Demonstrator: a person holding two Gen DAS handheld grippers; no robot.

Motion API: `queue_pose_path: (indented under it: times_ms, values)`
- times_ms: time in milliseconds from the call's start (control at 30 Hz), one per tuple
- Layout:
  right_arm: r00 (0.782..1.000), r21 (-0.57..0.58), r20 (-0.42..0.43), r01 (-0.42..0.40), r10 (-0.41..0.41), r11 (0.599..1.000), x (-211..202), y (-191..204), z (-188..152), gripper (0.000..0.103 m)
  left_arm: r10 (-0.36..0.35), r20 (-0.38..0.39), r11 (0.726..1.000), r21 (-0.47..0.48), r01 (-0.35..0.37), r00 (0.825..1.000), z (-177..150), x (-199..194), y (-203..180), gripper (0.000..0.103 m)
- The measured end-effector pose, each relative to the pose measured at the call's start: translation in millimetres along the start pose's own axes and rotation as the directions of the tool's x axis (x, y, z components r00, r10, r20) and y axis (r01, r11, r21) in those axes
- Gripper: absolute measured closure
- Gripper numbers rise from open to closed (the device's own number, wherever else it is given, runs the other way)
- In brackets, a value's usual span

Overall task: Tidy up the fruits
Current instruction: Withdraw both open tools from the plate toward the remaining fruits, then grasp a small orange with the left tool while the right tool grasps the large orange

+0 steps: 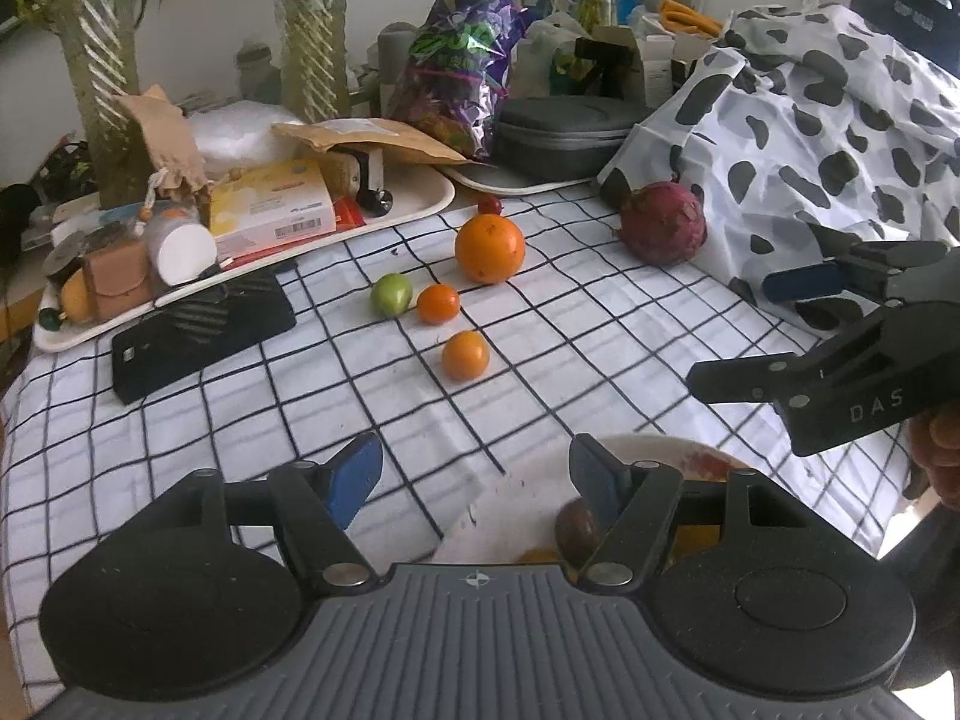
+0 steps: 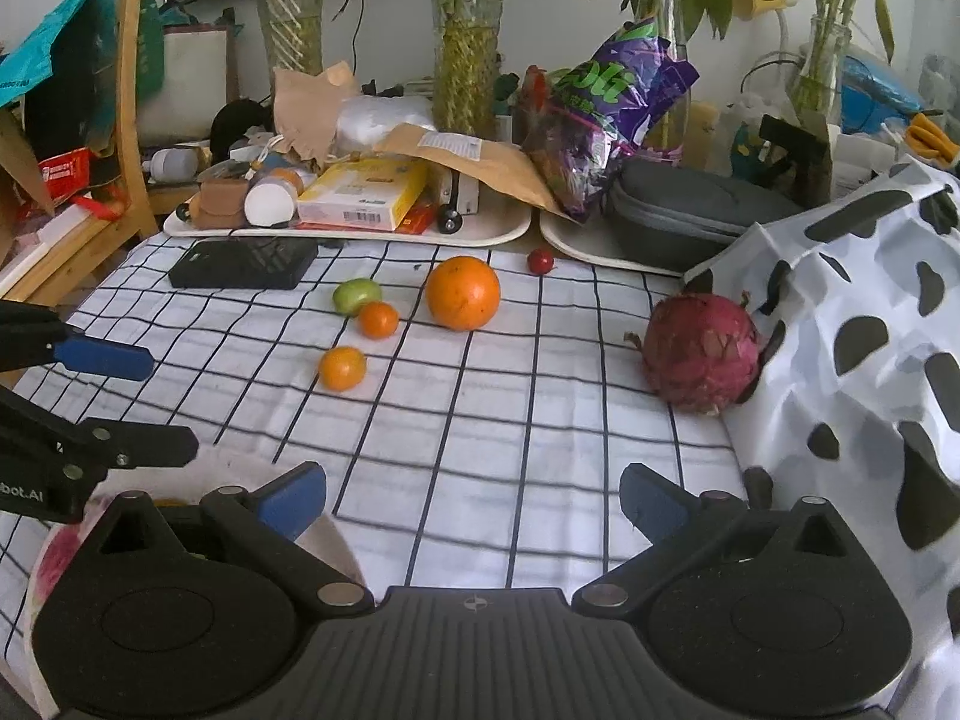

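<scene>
On the checked cloth lie a big orange [image 1: 489,248] [image 2: 462,293], two small oranges [image 1: 438,304] [image 1: 465,354] [image 2: 378,320] [image 2: 342,368], a green fruit [image 1: 391,294] [image 2: 355,295], a small red fruit [image 1: 489,204] [image 2: 540,261] and a dragon fruit [image 1: 662,222] [image 2: 700,351]. A plate [image 1: 708,459] [image 2: 60,540] near the front edge holds a dark purple fruit [image 1: 577,531] and other pieces. My left gripper [image 1: 477,477] [image 2: 147,408] is open and empty beside the plate. My right gripper [image 2: 474,501] [image 1: 729,333] is open and empty above the cloth.
Two white trays [image 1: 420,213] [image 2: 516,234] of boxes, bags and a grey case [image 2: 690,204] stand at the back with plant vases. A black box [image 1: 201,336] [image 2: 246,264] lies at the left. A cow-print cloth [image 1: 840,120] [image 2: 870,360] is heaped on the right.
</scene>
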State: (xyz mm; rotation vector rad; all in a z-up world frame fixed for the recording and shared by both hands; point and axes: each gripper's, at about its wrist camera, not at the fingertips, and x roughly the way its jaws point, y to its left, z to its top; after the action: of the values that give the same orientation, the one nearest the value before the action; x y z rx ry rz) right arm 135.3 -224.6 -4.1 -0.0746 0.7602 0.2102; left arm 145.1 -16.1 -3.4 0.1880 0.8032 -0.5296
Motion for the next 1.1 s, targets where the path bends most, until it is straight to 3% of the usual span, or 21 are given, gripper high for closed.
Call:
queue_pose_path:
  times_ms: [200, 300, 567, 633, 900, 1000, 1100]
  values:
    - [1.000, -0.013, -0.008, 0.000, 0.000, 1.000, 18.8, -3.7, 11.7, 0.000, -0.034, 0.001, 0.999, 0.015, 0.034, 0.999, 12.9, 19.4, 5.8, 0.037]
    - [1.000, -0.012, -0.013, 0.004, -0.004, 1.000, 29.0, -7.9, 18.2, 0.000, -0.046, -0.011, 0.999, 0.021, 0.046, 0.999, 19.3, 31.5, 8.4, 0.045]
    - [1.000, -0.007, -0.028, 0.013, -0.013, 1.000, 53.3, -19.7, 33.3, 0.000, -0.065, -0.044, 0.995, 0.067, 0.068, 0.997, 32.5, 66.6, 9.9, 0.050]
    - [0.999, -0.010, -0.033, 0.014, -0.014, 1.000, 57.9, -21.1, 35.4, 0.000, -0.068, -0.051, 0.995, 0.071, 0.072, 0.996, 35.6, 75.3, 11.6, 0.059]
    - [0.999, -0.042, -0.043, 0.015, -0.016, 0.999, 72.4, -22.2, 41.3, 0.000, -0.092, -0.059, 0.992, 0.080, 0.097, 0.994, 44.5, 98.4, 13.7, 0.059]
    - [0.998, -0.043, -0.051, 0.019, -0.021, 0.999, 77.7, -23.8, 42.2, 0.000, -0.087, -0.079, 0.992, 0.087, 0.093, 0.993, 44.2, 106.2, 14.6, 0.076]
    - [0.998, -0.042, -0.056, 0.014, -0.016, 0.999, 80.9, -22.9, 42.8, 0.000, -0.093, -0.079, 0.993, 0.065, 0.098, 0.993, 44.2, 104.5, 18.7, 0.076]
